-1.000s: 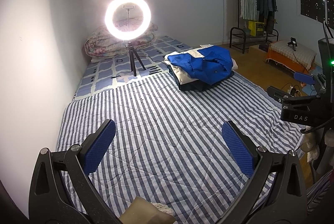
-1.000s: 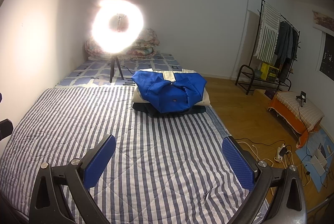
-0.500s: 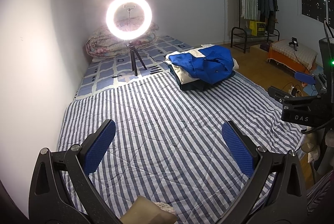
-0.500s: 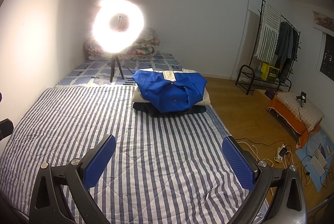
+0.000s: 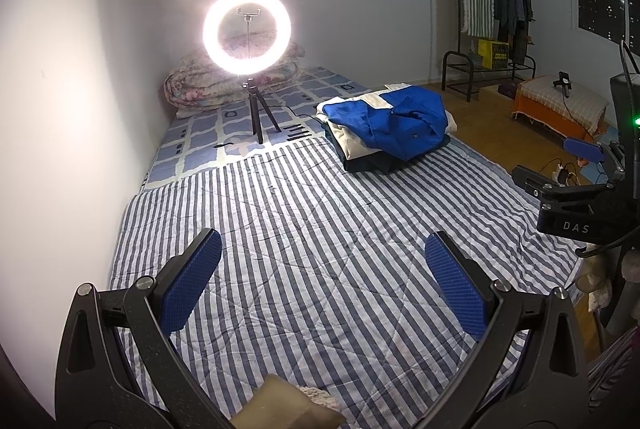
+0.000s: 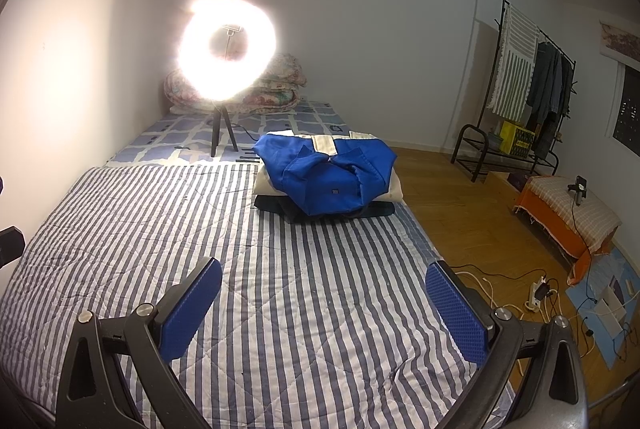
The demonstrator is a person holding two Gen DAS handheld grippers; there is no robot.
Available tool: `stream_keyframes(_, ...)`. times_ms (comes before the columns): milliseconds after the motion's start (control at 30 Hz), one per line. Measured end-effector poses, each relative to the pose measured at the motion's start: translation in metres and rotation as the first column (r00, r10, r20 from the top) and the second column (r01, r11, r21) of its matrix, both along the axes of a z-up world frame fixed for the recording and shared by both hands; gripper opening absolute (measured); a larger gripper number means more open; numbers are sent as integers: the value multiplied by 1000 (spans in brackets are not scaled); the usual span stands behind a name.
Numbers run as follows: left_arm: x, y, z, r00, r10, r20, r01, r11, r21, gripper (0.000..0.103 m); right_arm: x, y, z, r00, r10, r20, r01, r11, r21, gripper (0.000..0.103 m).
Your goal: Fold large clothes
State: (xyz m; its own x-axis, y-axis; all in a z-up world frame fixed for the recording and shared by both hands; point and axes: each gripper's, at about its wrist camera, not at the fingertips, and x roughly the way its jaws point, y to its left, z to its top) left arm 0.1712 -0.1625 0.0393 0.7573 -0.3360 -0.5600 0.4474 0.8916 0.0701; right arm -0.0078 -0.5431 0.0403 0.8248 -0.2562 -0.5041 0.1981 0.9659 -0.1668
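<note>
A pile of clothes lies at the far right of the striped bedspread (image 5: 304, 229), with a blue garment (image 5: 400, 125) on top of a cream one and a dark one; it also shows in the right wrist view (image 6: 328, 177). My left gripper (image 5: 322, 269) is open and empty, held above the near part of the bedspread, far from the pile. My right gripper (image 6: 324, 289) is open and empty above the bedspread (image 6: 160, 229), also well short of the pile. The right gripper also shows at the right edge of the left wrist view (image 5: 576, 189).
A lit ring light on a tripod (image 5: 248, 29) stands on the bed's far end before a folded floral quilt (image 5: 192, 85). A clothes rack (image 6: 520, 85), an orange stool (image 6: 568, 213) and floor cables (image 6: 536, 293) lie to the right on the wood floor.
Both views have shifted very slightly; the grippers stay open and nothing on the bed has moved.
</note>
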Motion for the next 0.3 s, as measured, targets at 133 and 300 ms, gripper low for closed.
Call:
stream_keyframes(133,-1,0,0,1000,3,1,-3,1000,1,103,0,-1,-1,1000,6,-3,-6,1000,-9,103)
stream_keyframes(300,-2,0,0,1000,8,8,-8,1000,1,103,2,-1,-2,1000,17,-10,-17,1000,-18,103)
